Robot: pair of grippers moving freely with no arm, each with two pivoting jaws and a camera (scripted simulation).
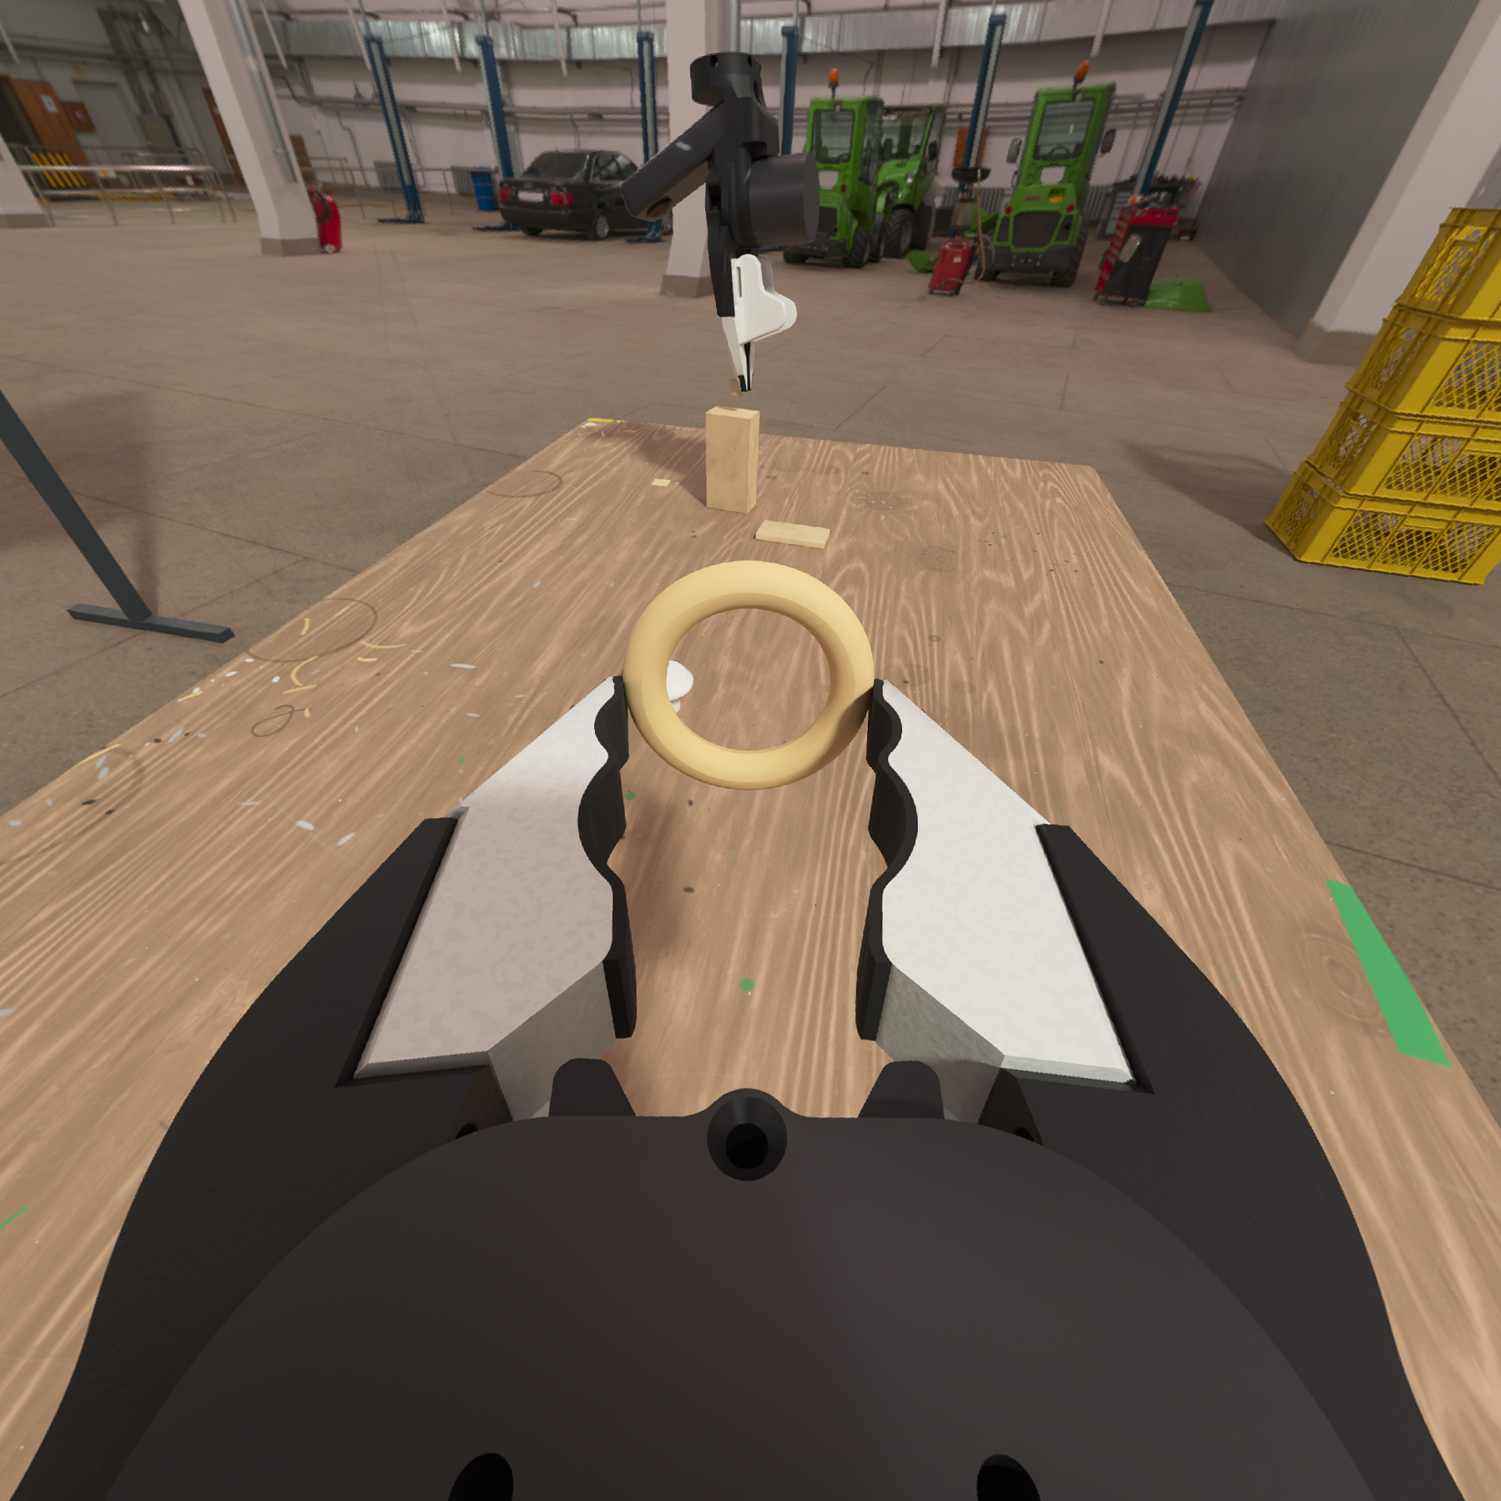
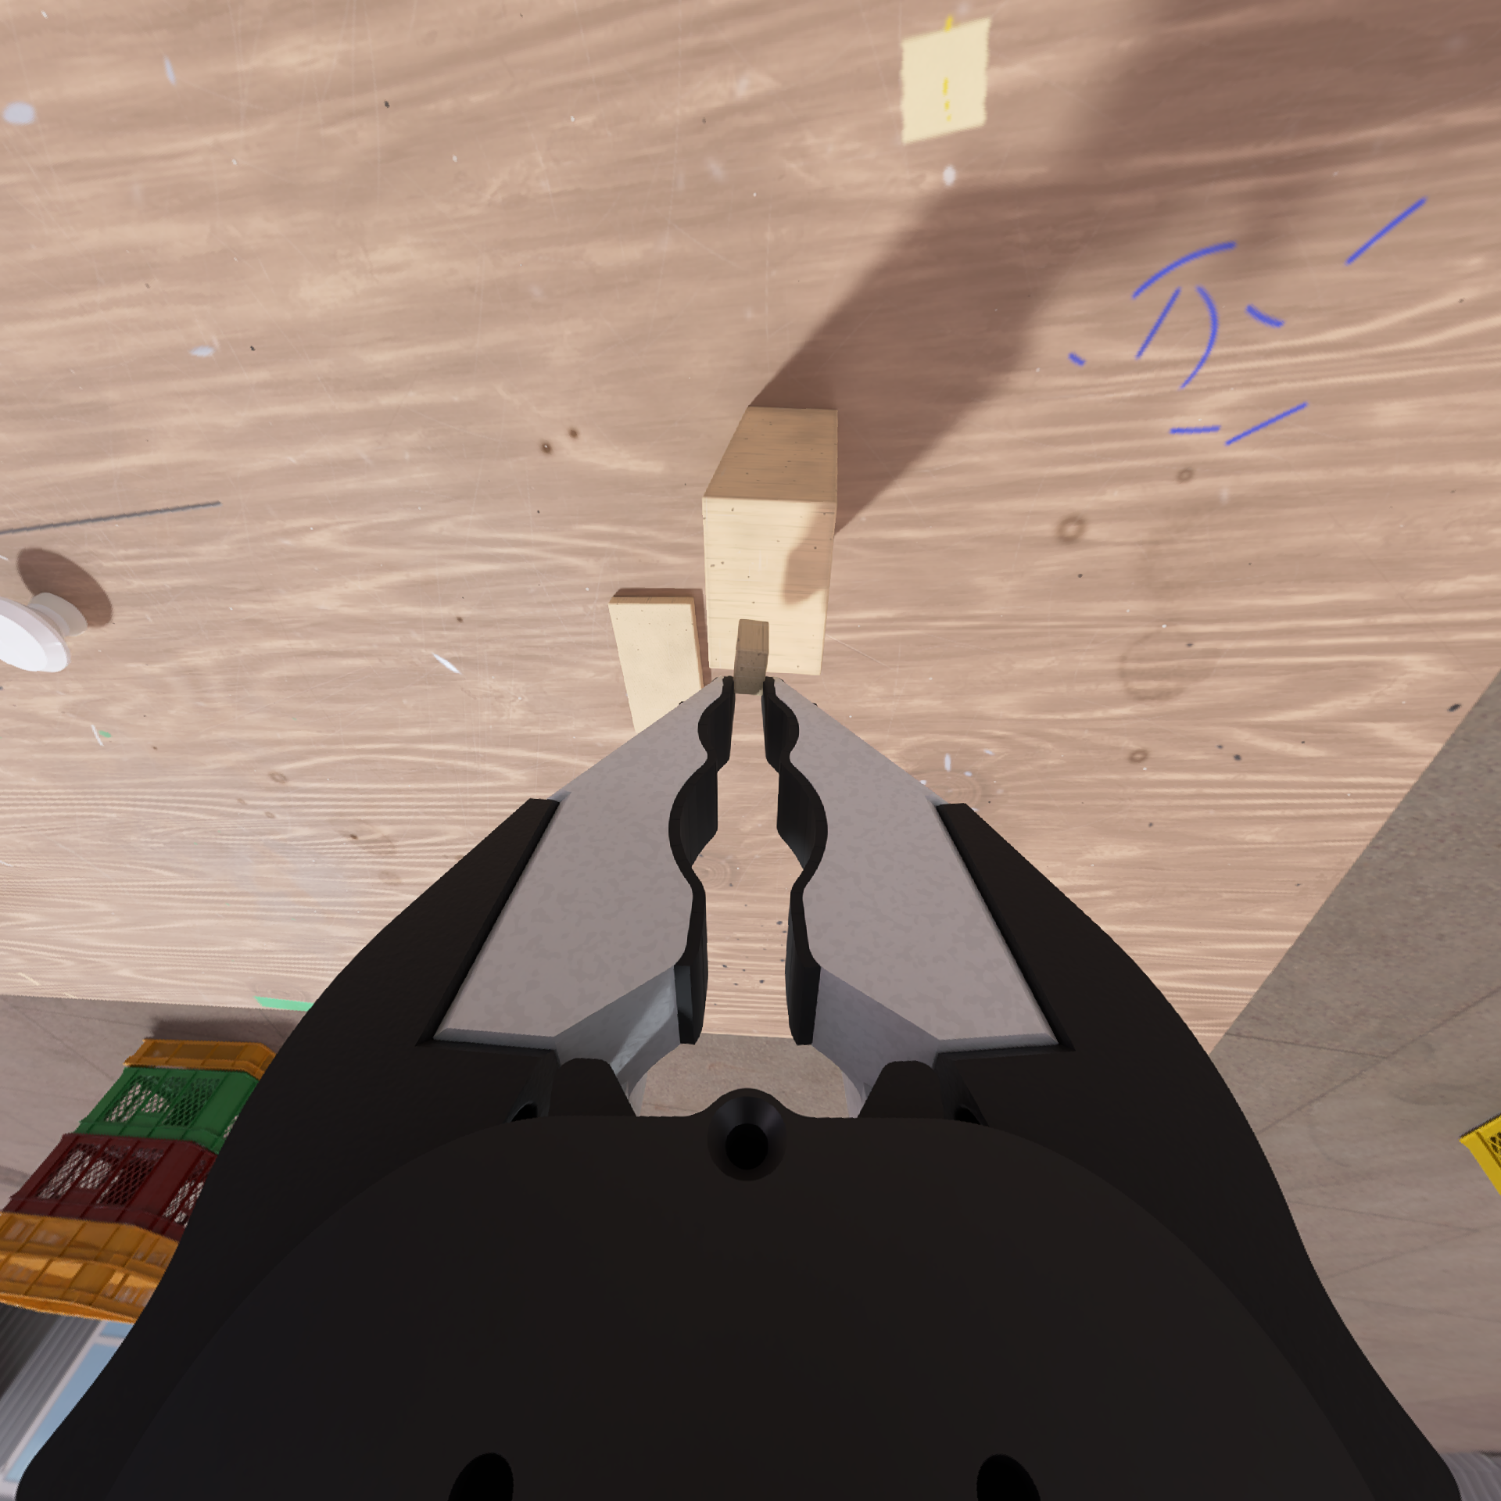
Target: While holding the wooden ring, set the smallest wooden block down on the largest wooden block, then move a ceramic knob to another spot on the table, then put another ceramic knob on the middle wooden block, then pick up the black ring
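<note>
My left gripper (image 1: 747, 690) is shut on the wooden ring (image 1: 747, 674) and holds it above the table. A white ceramic knob (image 1: 681, 681) peeks out behind the ring's left edge. At the far end the largest wooden block (image 1: 731, 459) stands upright, with the flat middle block (image 1: 792, 534) lying beside it. My right gripper (image 1: 741, 382) hangs just above the tall block. In the right wrist view my right gripper (image 2: 749, 686) is shut on the smallest wooden block (image 2: 750, 654), right over the largest block (image 2: 767, 568); the middle block (image 2: 656, 654) lies to its left. A ceramic knob (image 2: 36, 629) sits far left.
The wooden table (image 1: 1015, 731) has a green tape strip (image 1: 1385, 975) near its right edge. A pale square patch (image 2: 944, 80) and blue scribbles (image 2: 1202, 325) mark the tabletop. Yellow crates (image 1: 1421, 422) are stacked on the floor at right. A dark stand foot (image 1: 150, 624) is at left.
</note>
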